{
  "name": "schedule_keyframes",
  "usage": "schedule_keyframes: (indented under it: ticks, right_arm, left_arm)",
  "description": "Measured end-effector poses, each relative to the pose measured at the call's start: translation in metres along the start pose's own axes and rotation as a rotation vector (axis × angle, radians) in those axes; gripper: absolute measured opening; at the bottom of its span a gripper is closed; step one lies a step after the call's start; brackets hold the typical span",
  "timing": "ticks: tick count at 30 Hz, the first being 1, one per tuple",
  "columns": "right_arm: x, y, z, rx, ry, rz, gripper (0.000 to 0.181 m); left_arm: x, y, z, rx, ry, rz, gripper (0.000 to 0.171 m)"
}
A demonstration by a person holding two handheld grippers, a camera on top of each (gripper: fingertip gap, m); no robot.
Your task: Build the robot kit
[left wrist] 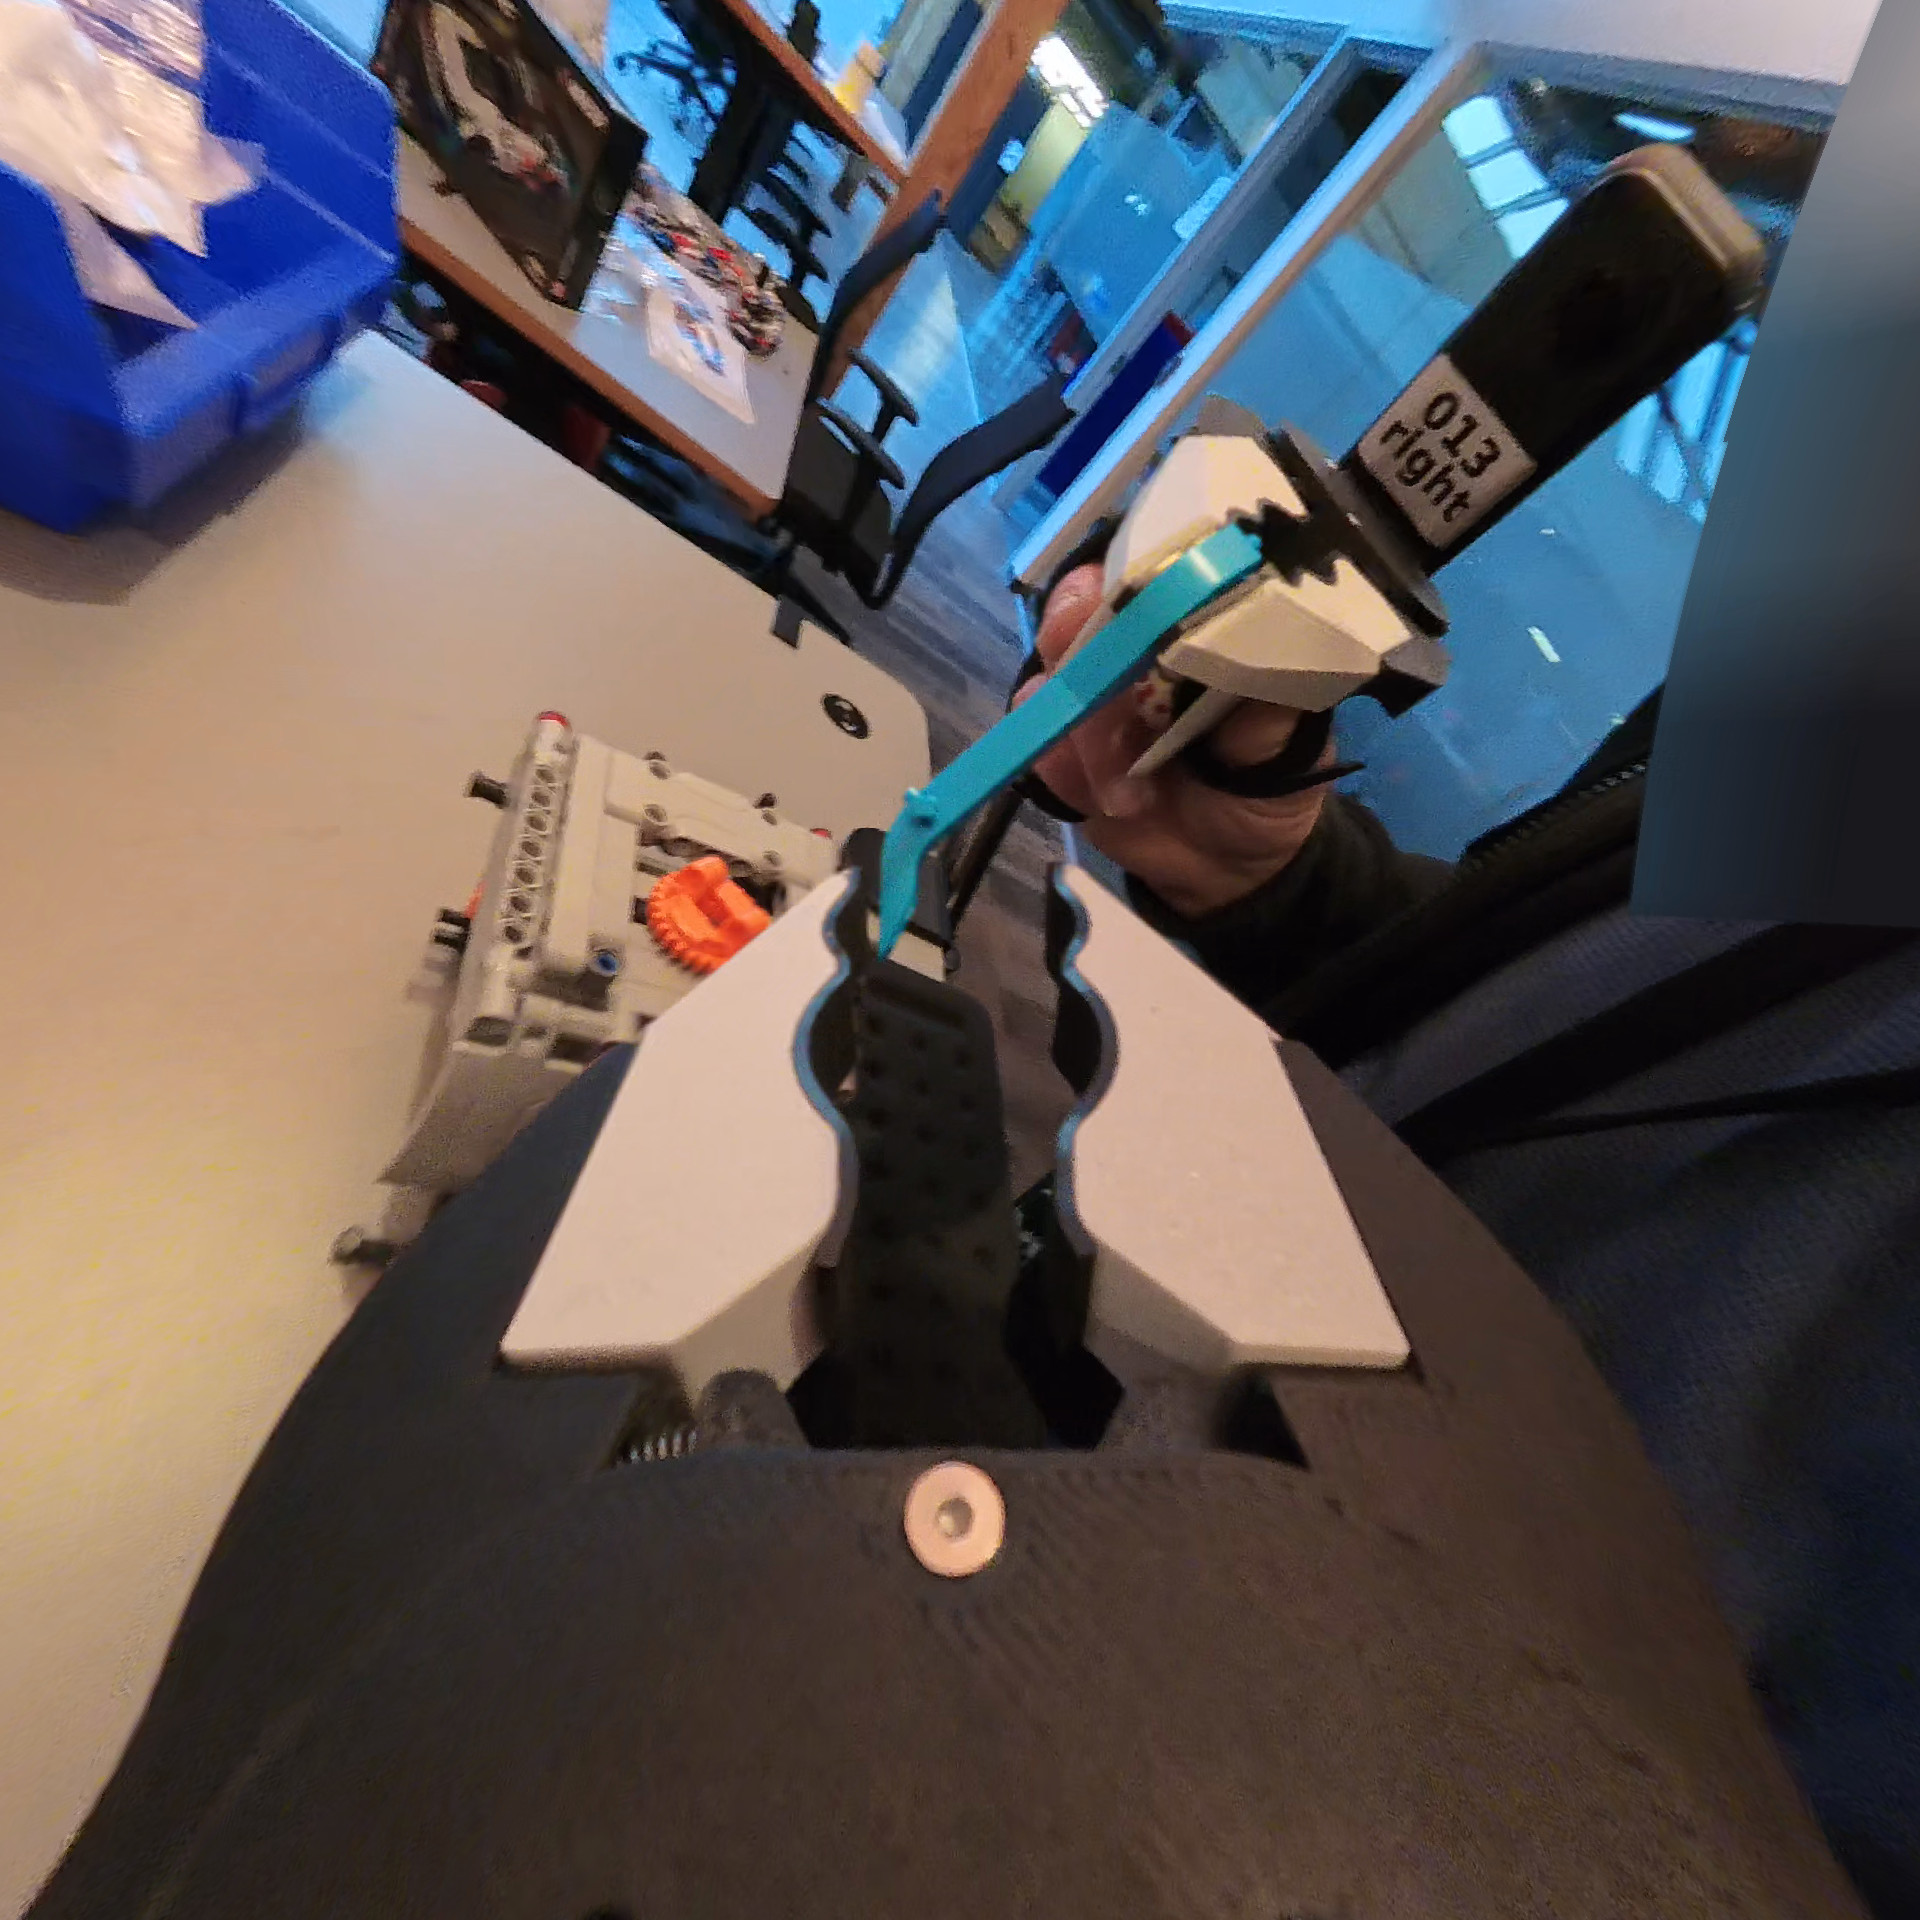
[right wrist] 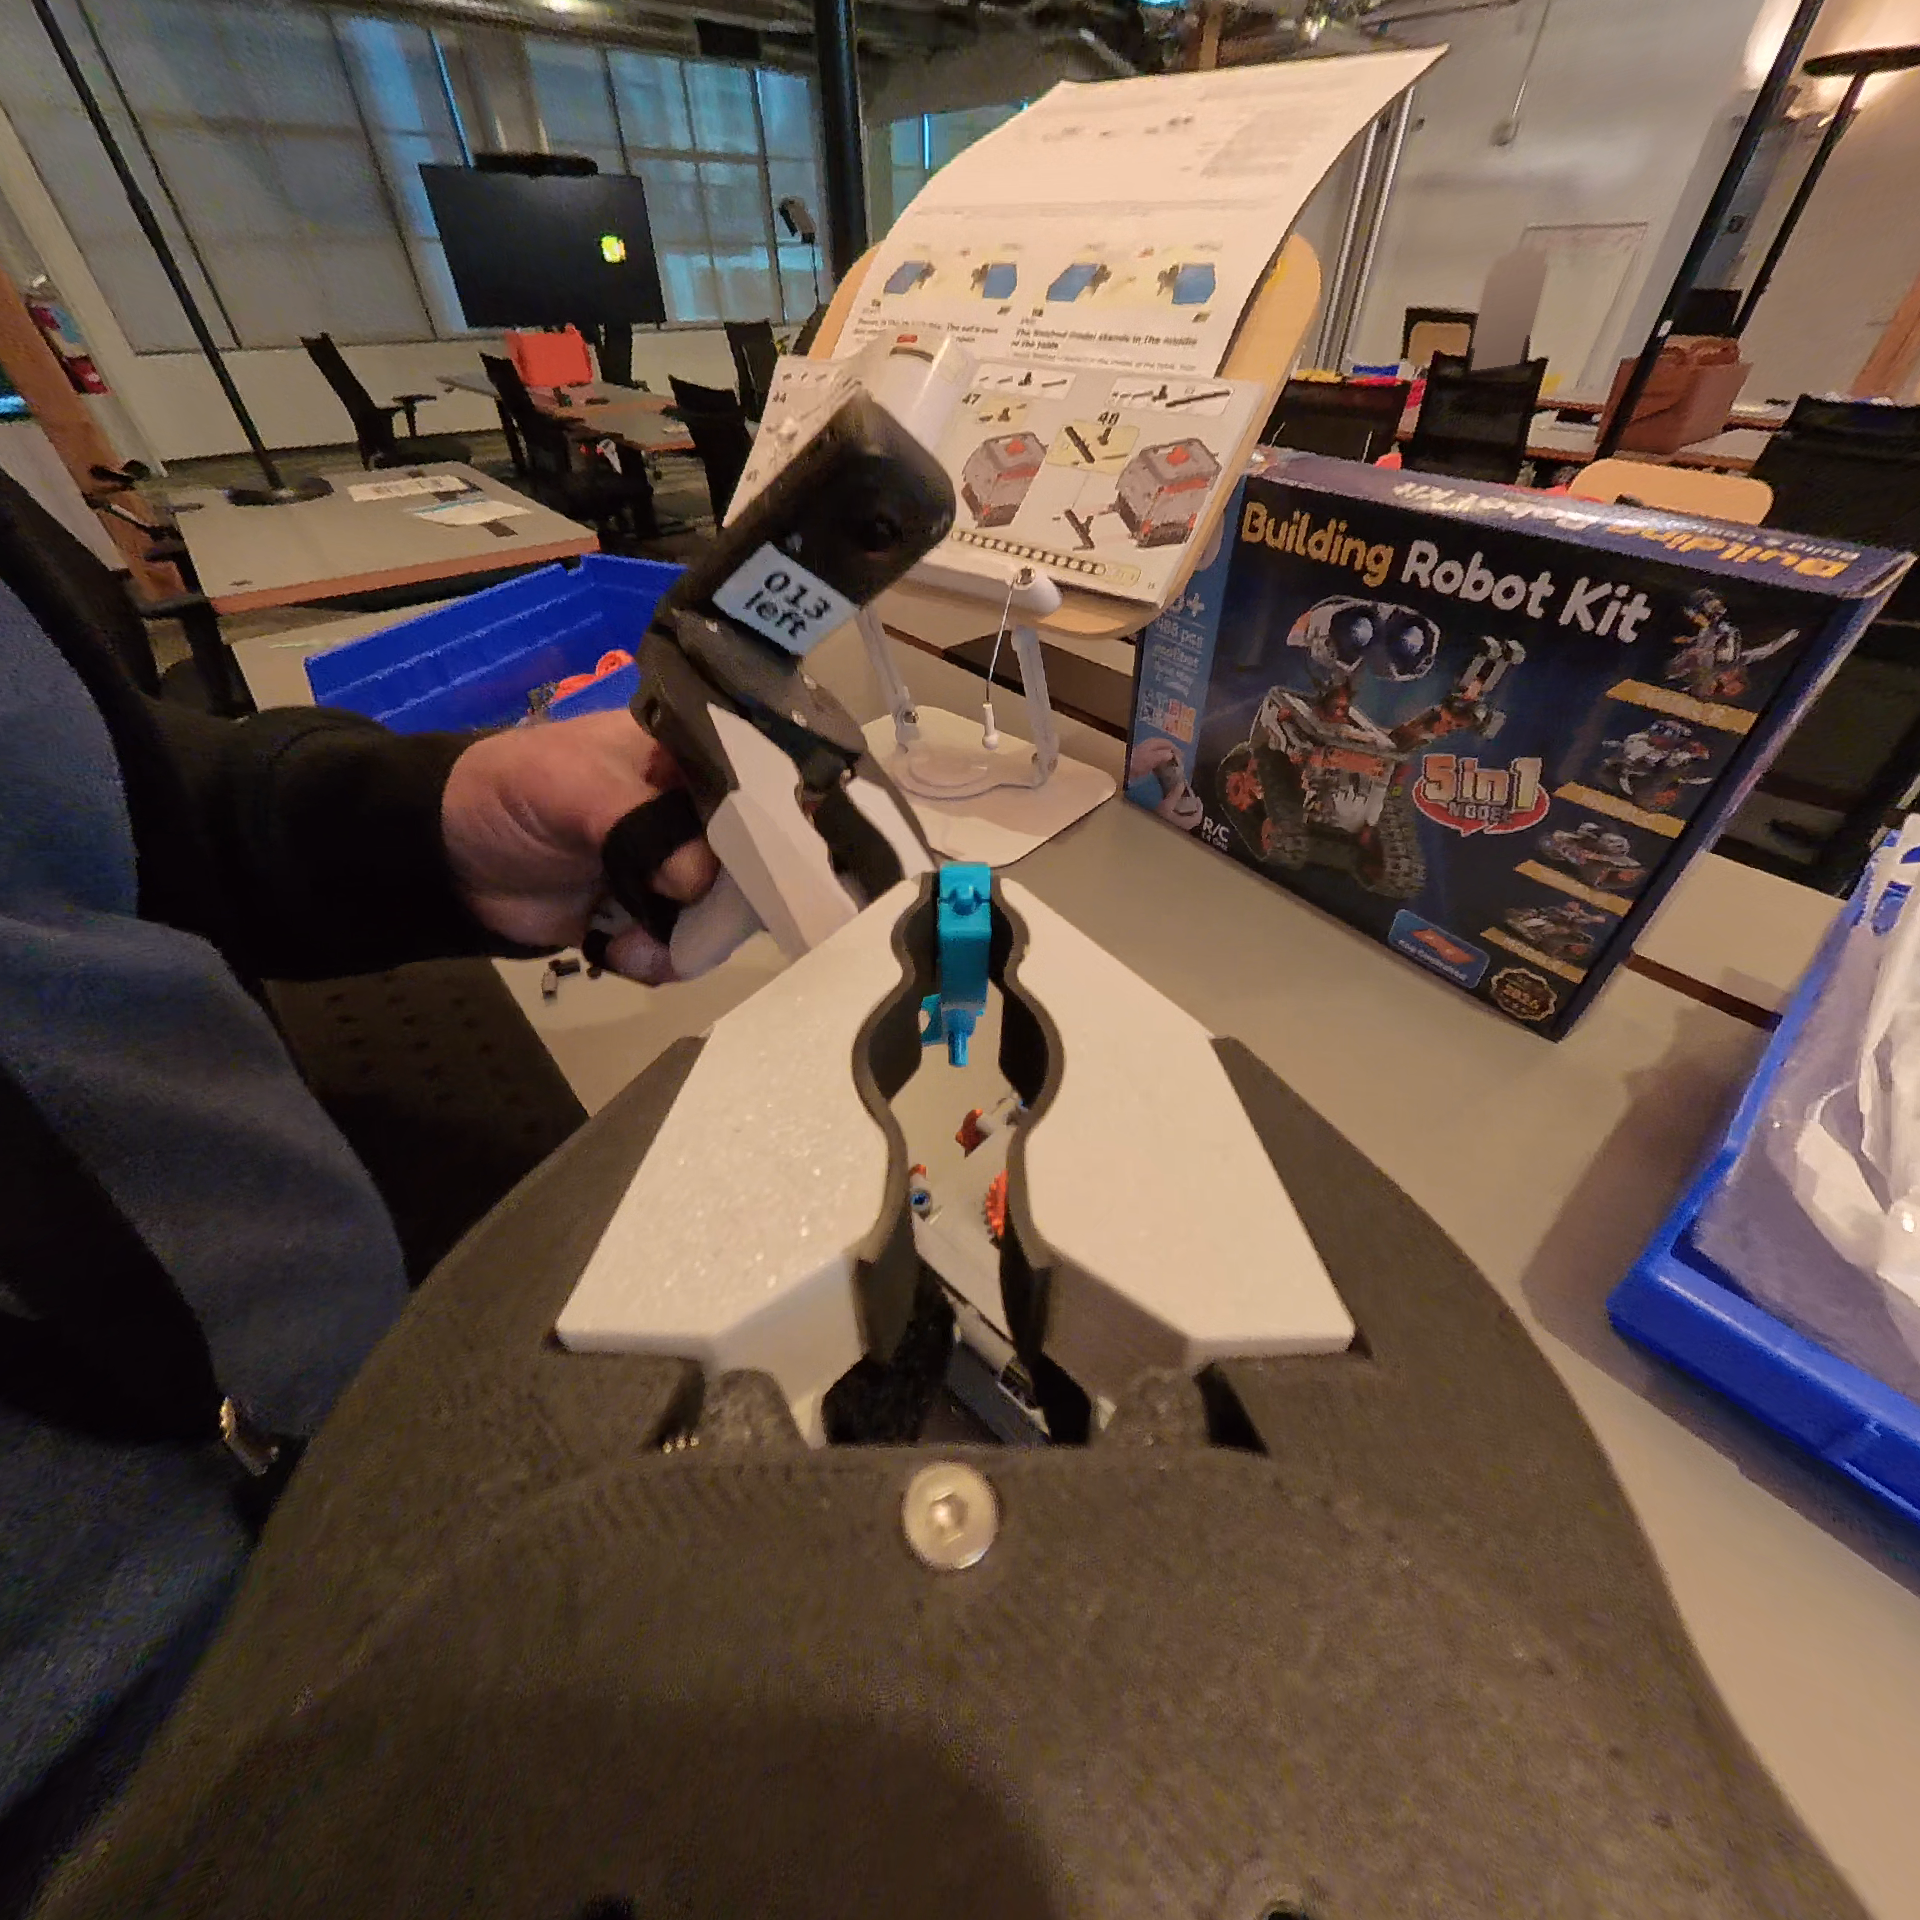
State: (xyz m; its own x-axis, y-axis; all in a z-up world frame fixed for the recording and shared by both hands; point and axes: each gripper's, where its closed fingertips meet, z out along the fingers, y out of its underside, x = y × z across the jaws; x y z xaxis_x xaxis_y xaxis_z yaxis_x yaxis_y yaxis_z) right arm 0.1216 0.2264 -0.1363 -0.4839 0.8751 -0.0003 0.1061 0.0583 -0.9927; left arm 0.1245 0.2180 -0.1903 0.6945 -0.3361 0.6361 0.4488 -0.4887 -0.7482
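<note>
Between the tips of the right tool [right wrist: 958, 914] a teal lever [right wrist: 961, 961] is clamped, the grey fingers [right wrist: 790, 1122] pressed on its upper end while the rest juts forward; from the left wrist view the same lever [left wrist: 1049, 707] runs as a long bent strip from that tool [left wrist: 1262, 566] down to a thin tip that sits just at the mouth of the left tool [left wrist: 956, 914]; the left tool stands parted, a clear gap between its two grey fingers [left wrist: 717, 1164], and it grips nothing; whether the lever tip touches its left finger cannot be told; a hand [left wrist: 1164, 790] in a dark sleeve holds the right tool, and another hand [right wrist: 551, 821] holds the left tool [right wrist: 821, 894] raised beside the right one; on the bench [left wrist: 260, 831] just left of the left tool lies a grey brick model [left wrist: 582, 914] with an orange gear [left wrist: 707, 914] on top, resting on its side; parts of it show through the gap under the right tool; farther out, a blue bin [left wrist: 197, 312] stands at the far left of the bench; across the bench [right wrist: 1403, 1143] a printed kit box [right wrist: 1486, 748] stands upright, with an open instruction booklet [right wrist: 1081, 343] on a white stand [right wrist: 987, 769] to its left; another blue bin [right wrist: 488, 655] sits behind the left hand, and a third blue bin [right wrist: 1766, 1340] holding clear bags sits at the right edge.
</note>
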Motion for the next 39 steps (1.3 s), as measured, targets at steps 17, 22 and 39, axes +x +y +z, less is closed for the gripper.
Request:
schedule_keyframes:
  ticks: [17,22,39]
  right_arm:
    - [0.008,0.033,0.010,-0.323,-0.101,-0.028,0.005]
    - [0.036,0.050,0.007,-0.443,-0.037,-0.139,0.005]
    - [0.079,0.066,-0.004,-0.592,0.000,-0.308,0.005]
  left_arm:
    - [-0.018,0.000,0.008,-0.105,-0.181,0.215,0.003]
    - [-0.050,-0.003,-0.012,-0.062,-0.352,0.254,0.021]
    - [-0.086,0.020,0.015,-0.179,-0.317,0.257,0.027]
